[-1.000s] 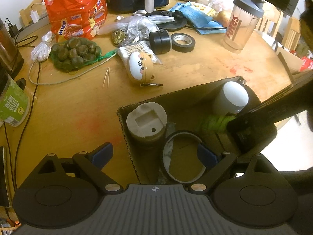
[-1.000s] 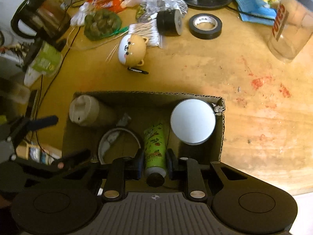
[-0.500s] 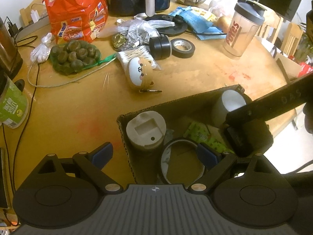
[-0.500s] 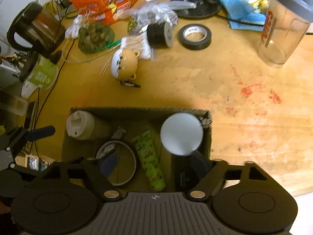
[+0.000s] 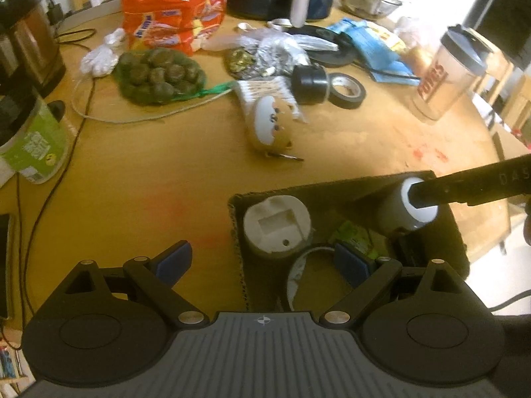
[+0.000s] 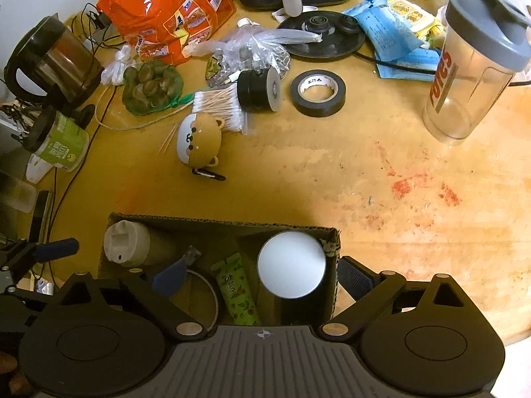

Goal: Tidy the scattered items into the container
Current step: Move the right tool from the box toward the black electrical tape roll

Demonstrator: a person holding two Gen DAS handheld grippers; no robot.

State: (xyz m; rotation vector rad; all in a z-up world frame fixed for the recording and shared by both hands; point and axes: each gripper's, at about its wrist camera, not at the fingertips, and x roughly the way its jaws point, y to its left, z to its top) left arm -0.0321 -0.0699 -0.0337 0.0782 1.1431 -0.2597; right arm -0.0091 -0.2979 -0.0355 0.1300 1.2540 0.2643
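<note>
- Right wrist view first: my right gripper point(image 6: 255, 277) hangs over the cardboard box point(image 6: 215, 229) with its fingers spread wide and nothing between them. One blue pad point(image 6: 169, 277) sits over the box interior and the other dark pad sits just outside the right wall.
- Inside the box I see a green tube point(image 6: 237, 293) lying flat on the floor, between a thin hoop-like ring point(image 6: 209, 285) and a white-topped cylinder point(image 6: 291, 268) standing in the right corner.
- A beige lidded cup point(image 6: 124, 243) stands in the left corner of the box.
- Left wrist view: my left gripper point(image 5: 262, 260) is also spread open and empty — its left pad point(image 5: 174, 258) over bare table, its right pad over the box, near the ring point(image 5: 298, 265).
- From that side I see a dark bar of the right tool point(image 5: 481, 184) crossing above the white-topped cylinder point(image 5: 411, 209).
- Scattered items on the wooden table point(image 6: 332, 172), well apart from the box: a bear-faced case point(image 6: 199, 139) with a clip, a bundle of cotton swabs point(image 6: 219, 106), a black roll point(image 6: 259, 89) on its side and a flat tape ring point(image 6: 318, 93).
- Farther back sit a net of green fruit point(image 6: 151, 86), an orange snack bag point(image 6: 169, 6), a clear shaker bottle point(image 6: 474, 63) and a kettle point(image 6: 53, 59).
</note>
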